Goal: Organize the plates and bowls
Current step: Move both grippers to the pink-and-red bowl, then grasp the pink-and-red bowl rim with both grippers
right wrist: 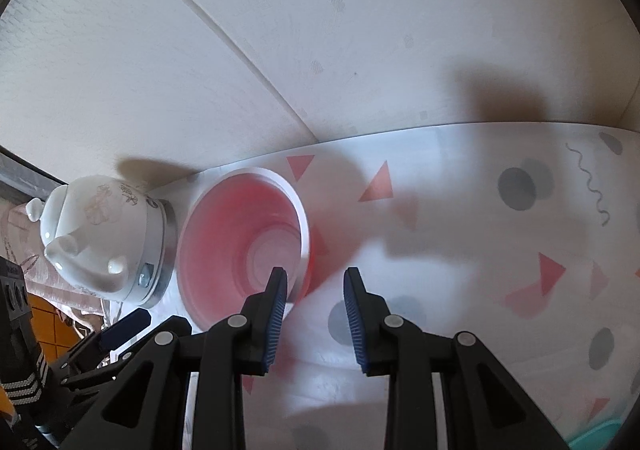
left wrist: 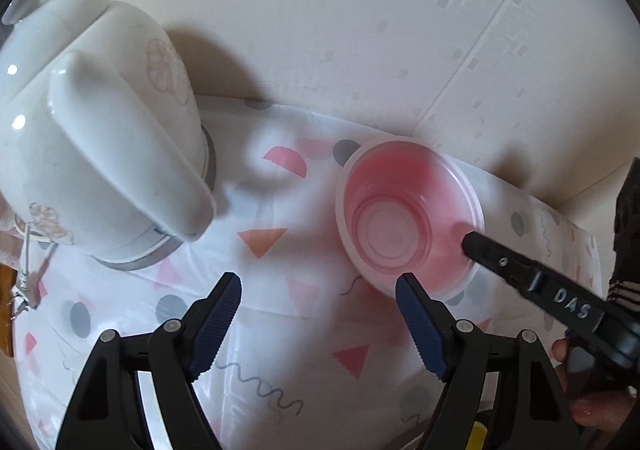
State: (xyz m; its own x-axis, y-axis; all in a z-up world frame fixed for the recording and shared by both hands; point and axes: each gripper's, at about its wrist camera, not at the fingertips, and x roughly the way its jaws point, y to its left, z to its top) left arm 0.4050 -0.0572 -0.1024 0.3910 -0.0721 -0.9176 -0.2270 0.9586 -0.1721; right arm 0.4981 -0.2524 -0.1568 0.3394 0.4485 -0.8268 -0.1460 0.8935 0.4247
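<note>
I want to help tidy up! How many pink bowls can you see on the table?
1. The pink bowl stands upright on the patterned tablecloth, to the right of the white kettle, near the wall. It looks like several nested together, so more may hide inside.

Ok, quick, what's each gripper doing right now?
Left gripper: open, nothing between its jaws.
Right gripper: open, one finger over the pink bowl's rim, not gripping it.

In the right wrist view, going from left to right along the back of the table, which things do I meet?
White ceramic kettle → pink plastic bowl → bare patterned tablecloth with triangles and dots.
</note>
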